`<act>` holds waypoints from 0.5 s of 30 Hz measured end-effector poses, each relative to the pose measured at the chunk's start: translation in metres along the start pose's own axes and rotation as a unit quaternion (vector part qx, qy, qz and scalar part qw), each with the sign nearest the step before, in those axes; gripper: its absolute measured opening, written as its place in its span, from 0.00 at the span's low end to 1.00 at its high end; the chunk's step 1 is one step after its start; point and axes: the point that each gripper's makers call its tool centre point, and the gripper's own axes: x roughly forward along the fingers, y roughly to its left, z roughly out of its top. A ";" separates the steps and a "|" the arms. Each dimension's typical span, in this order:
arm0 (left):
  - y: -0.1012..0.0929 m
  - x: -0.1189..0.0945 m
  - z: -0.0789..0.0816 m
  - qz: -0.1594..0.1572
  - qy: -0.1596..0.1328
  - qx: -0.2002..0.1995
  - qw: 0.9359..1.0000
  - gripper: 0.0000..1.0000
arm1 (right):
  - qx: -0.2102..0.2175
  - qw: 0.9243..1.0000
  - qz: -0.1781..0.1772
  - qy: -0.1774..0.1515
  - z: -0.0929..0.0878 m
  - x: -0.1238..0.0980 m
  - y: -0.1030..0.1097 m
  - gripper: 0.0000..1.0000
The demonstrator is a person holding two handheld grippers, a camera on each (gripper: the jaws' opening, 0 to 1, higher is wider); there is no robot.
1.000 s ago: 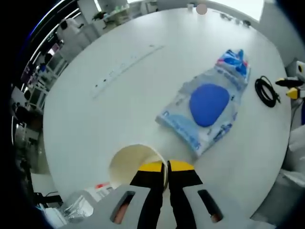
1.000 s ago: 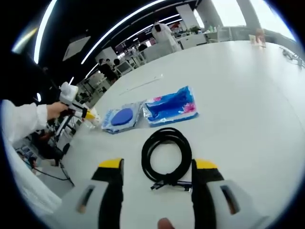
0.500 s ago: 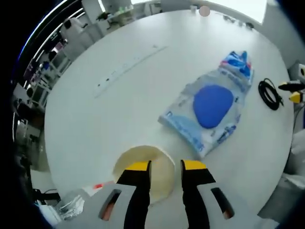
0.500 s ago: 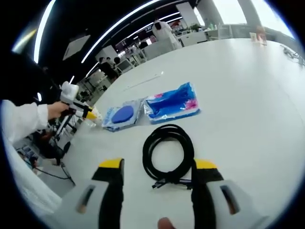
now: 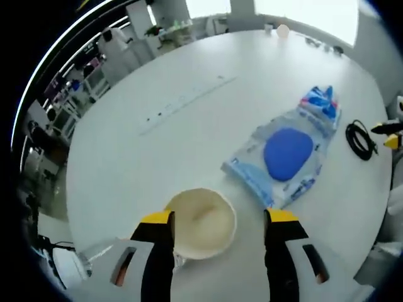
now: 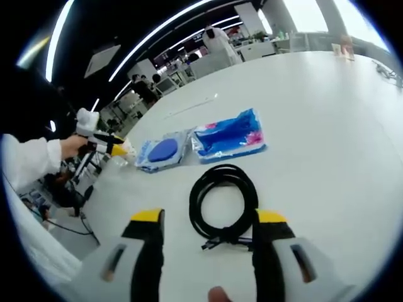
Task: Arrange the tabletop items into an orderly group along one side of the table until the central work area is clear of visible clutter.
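Note:
A cream bowl stands on the white round table, between the spread jaws of my left gripper, which is open. Past it lie a clear packet with a round blue pad and a blue packet. A black coiled cable lies farther right. In the right gripper view the same cable lies between the jaws of my open right gripper. Beyond it are the blue packet and the pad packet. A hand in a white sleeve holds the left gripper at the table's left edge.
A long clear strip lies across the far half of the table, also seen as a thin strip in the right gripper view. Small items sit at the far rim. People and desks fill the room behind.
My left gripper was shut on the bowl's rim a second ago; its jaws have spread wide and let the bowl go. The right gripper and the cable have stayed put.

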 end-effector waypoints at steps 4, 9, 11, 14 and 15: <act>-0.001 -0.008 0.001 0.001 -0.008 -0.007 1.000 0.54 | -0.002 1.000 0.001 0.000 0.001 -0.001 0.001 0.54; -0.008 -0.030 0.008 0.012 -0.058 -0.022 0.998 0.62 | -0.006 1.000 0.002 -0.009 0.005 -0.003 0.002 0.54; -0.013 -0.036 0.004 0.009 -0.063 -0.019 0.998 0.63 | -0.008 1.000 0.003 -0.009 0.006 -0.004 0.002 0.54; -0.017 -0.045 -0.002 0.013 -0.074 -0.008 0.997 0.66 | -0.012 1.000 0.005 -0.007 0.005 -0.004 0.003 0.54; -0.013 -0.047 -0.005 0.022 -0.077 -0.016 0.997 0.68 | -0.015 1.000 0.007 -0.007 0.005 -0.005 0.005 0.54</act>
